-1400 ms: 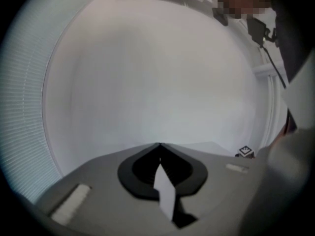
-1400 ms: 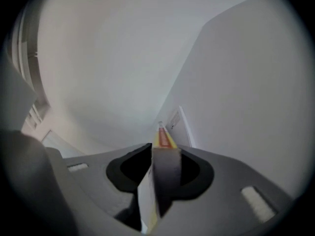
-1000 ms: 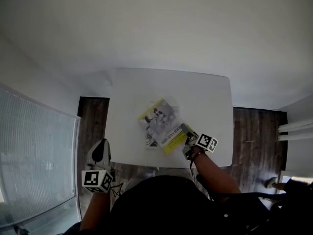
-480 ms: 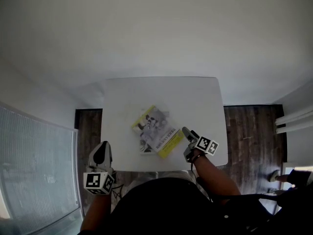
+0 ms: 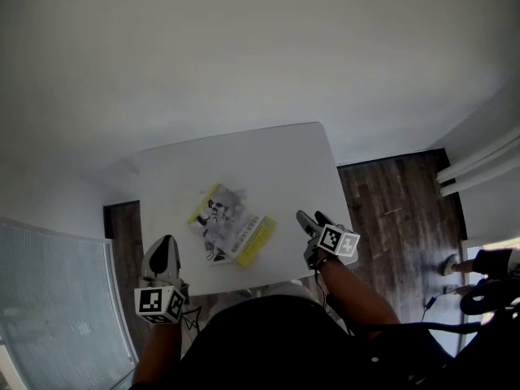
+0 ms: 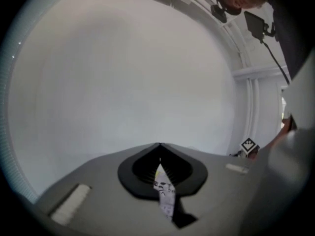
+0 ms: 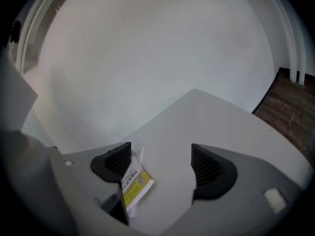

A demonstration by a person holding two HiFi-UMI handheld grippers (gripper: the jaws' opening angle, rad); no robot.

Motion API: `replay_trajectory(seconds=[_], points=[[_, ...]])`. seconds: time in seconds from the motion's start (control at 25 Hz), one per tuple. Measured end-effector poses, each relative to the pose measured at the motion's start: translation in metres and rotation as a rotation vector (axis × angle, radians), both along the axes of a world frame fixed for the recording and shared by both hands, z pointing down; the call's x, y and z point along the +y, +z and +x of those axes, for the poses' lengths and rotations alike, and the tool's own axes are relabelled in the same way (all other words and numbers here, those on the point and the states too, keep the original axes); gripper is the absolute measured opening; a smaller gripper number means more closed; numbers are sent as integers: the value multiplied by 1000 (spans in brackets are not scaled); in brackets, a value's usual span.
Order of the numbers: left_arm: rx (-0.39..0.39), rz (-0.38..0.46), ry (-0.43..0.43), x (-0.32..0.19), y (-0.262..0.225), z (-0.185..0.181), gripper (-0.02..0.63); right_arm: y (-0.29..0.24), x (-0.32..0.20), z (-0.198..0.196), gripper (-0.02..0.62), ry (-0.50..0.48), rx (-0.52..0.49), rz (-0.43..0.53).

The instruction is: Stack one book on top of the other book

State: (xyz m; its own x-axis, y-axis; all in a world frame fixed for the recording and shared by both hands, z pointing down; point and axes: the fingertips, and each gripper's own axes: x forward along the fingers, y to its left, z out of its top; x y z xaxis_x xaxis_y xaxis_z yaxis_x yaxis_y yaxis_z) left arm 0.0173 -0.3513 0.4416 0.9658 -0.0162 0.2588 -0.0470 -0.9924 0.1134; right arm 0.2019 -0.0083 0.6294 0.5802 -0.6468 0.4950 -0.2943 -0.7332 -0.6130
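The yellow-covered book (image 5: 233,222) lies stacked on the other book (image 5: 212,253) on the white table (image 5: 276,161). The right gripper (image 5: 312,221) hovers well right of the stack, jaws wide apart and empty. The left gripper (image 5: 162,256) hangs at the table's near left corner, jaws closed together on nothing

2 bks (image 5: 231,226) (stacked), 1 tbl (image 5: 272,157)
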Motion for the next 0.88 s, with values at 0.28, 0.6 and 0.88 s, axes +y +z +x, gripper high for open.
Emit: replay_trajectory(seconds=[0.28, 0.6, 0.88], points=[[28, -9, 49, 18, -1, 24, 6, -48, 13, 11, 257, 29, 175, -10], [35, -11, 115, 39, 5, 34, 6, -93, 43, 13, 27, 128, 320, 28], [12, -42, 150, 56, 15, 37, 6, -91, 57, -5, 2, 89, 306, 4]])
